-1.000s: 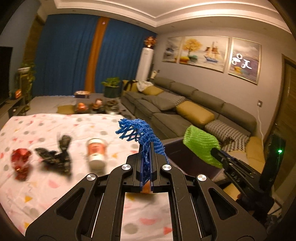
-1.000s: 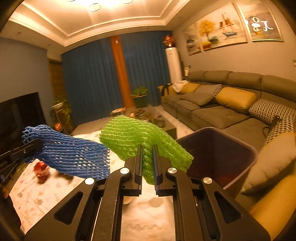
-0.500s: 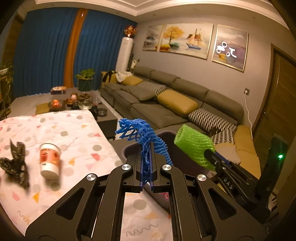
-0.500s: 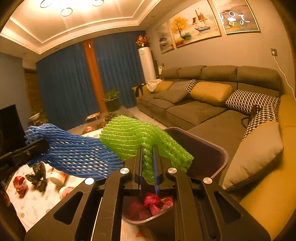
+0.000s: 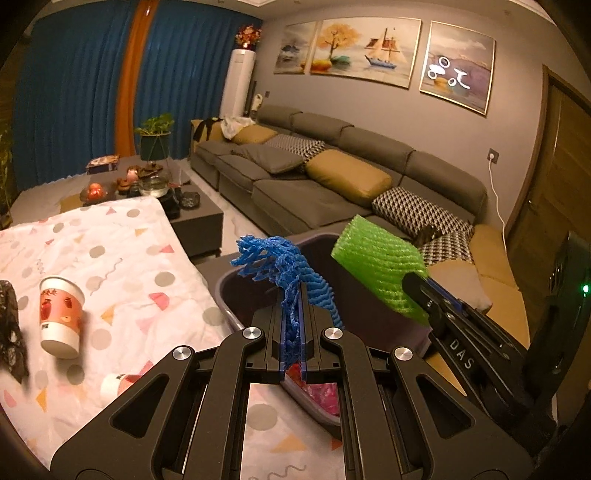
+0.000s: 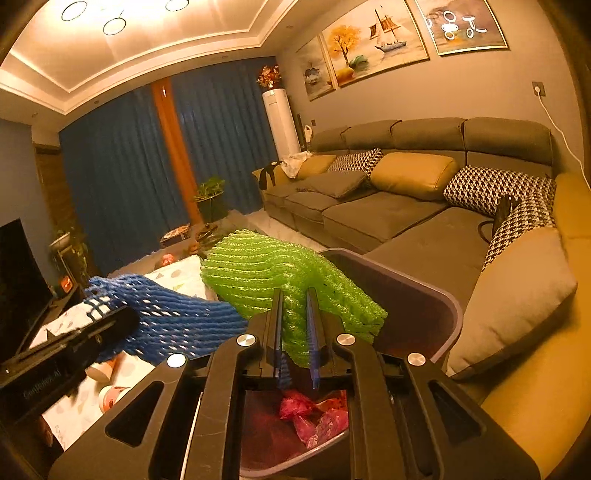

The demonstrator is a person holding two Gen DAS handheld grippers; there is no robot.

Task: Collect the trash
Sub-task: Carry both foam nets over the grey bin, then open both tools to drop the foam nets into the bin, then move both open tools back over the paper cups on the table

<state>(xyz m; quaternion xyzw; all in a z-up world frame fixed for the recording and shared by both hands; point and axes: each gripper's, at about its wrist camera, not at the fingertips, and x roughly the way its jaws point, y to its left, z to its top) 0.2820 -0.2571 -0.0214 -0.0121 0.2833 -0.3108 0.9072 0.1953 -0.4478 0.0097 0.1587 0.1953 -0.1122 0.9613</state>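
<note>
i see a living room under warm recessed ceiling lights point(image 6: 110, 26). grey sectional sofa point(image 5: 332, 177) with mustard and houndstooth cushions along a grey wall, three framed paintings point(image 5: 365, 51) above. blue curtains point(image 5: 74, 92), white tower unit point(image 5: 240, 81), potted plant point(image 5: 155, 136), dark coffee table point(image 5: 195, 218).

A home living room, lit warm in the evening: a long grey sectional sofa point(image 5: 332, 173) with mustard and houndstooth cushions point(image 5: 349, 177), framed paintings point(image 5: 364, 51) on the grey wall, deep blue curtains point(image 5: 74, 92), a potted plant point(image 5: 155, 136), a cluttered coffee table point(image 5: 192, 218), and a television point(image 6: 18, 273) at one side.
</note>
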